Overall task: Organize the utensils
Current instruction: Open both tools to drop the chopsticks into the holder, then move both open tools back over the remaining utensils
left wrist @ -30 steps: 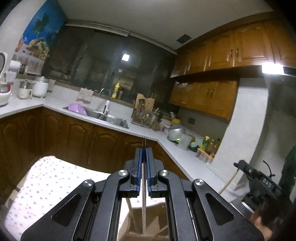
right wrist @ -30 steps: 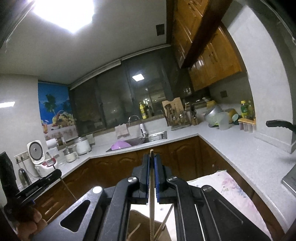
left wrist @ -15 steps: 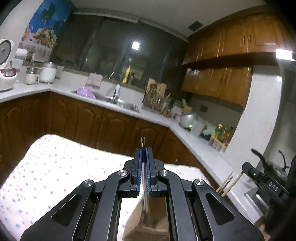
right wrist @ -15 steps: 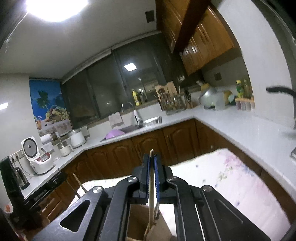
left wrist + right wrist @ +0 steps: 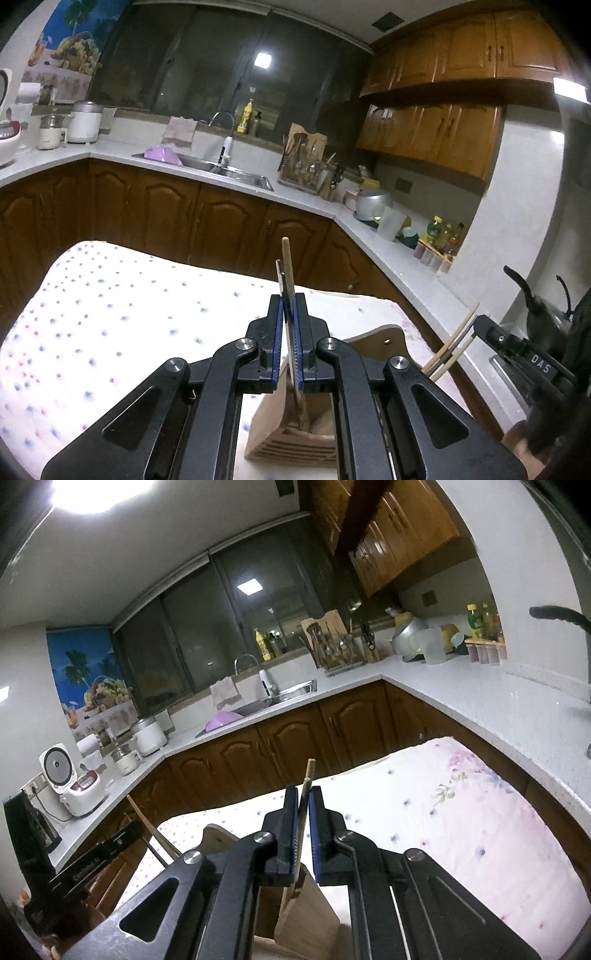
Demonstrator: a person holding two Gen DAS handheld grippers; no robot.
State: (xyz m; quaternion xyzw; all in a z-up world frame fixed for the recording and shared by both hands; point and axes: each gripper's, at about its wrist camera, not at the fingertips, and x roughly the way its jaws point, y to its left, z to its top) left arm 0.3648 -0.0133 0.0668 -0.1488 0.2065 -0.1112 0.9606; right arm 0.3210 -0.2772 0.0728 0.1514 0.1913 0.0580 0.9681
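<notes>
Between left claw (image 5: 287, 326) pads, upright chopsticks (image 5: 287, 266), above wooden holder (image 5: 295, 432)

Black claw (image 5: 289, 345) arms with blue pads (image 5: 275, 343) above a tan wooden holder (image 5: 295, 432); white bench cloth (image 5: 110, 314) speckled pink and blue, brown cabinets (image 5: 166, 218) behind the holder.

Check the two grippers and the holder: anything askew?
Nothing stands out. Left gripper and right gripper each pinch chopsticks roughly upright, lower ends inside the wooden holder on the tablecloth.
</notes>
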